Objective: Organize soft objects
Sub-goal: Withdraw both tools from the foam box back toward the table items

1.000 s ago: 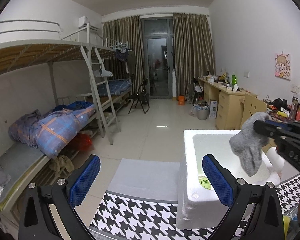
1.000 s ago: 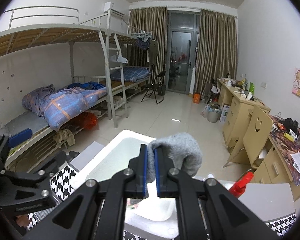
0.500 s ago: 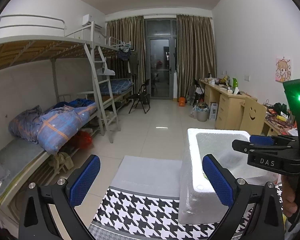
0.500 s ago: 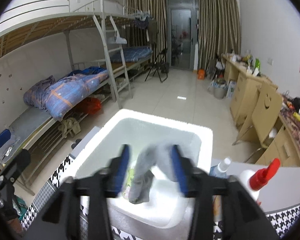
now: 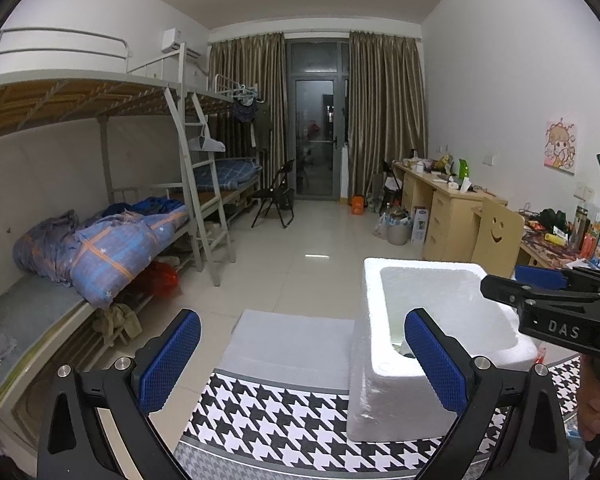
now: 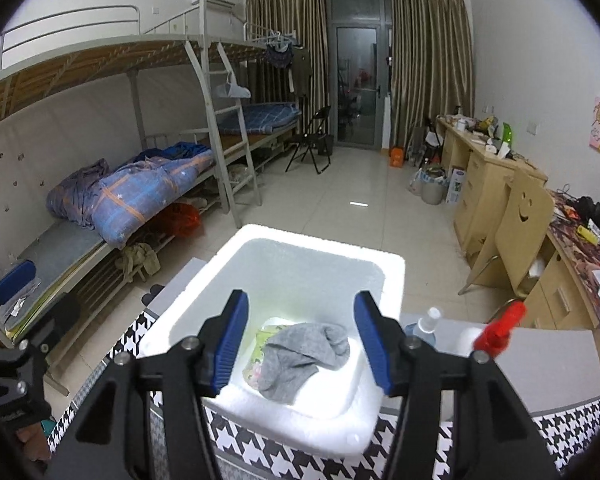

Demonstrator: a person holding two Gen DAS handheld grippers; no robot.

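Right wrist view is showing the right gripper (image 6: 298, 338) hanging over one white foam box (image 6: 384, 280), its two blue-padded fingers (image 6: 231, 338) standing apart with nothing between them; the jaws have just been opening. One grey sock (image 6: 304, 354) is lying crumpled on the floor of the box, partly covering one green-patterned packet (image 6: 262, 350), and it is touching neither finger. The box is sitting on one black-and-white houndstooth cloth (image 6: 236, 430). Just beside the box, two bottles are standing: one with a white cap (image 6: 428, 320) and one with a red cap (image 6: 498, 330). In the left wrist view, the left gripper (image 5: 300, 360) is hovering beside the same box, its two blue fingers (image 5: 434, 362) spread wide and gripping nothing, while one flat grey lid (image 5: 288, 346) is lying to the box's left.
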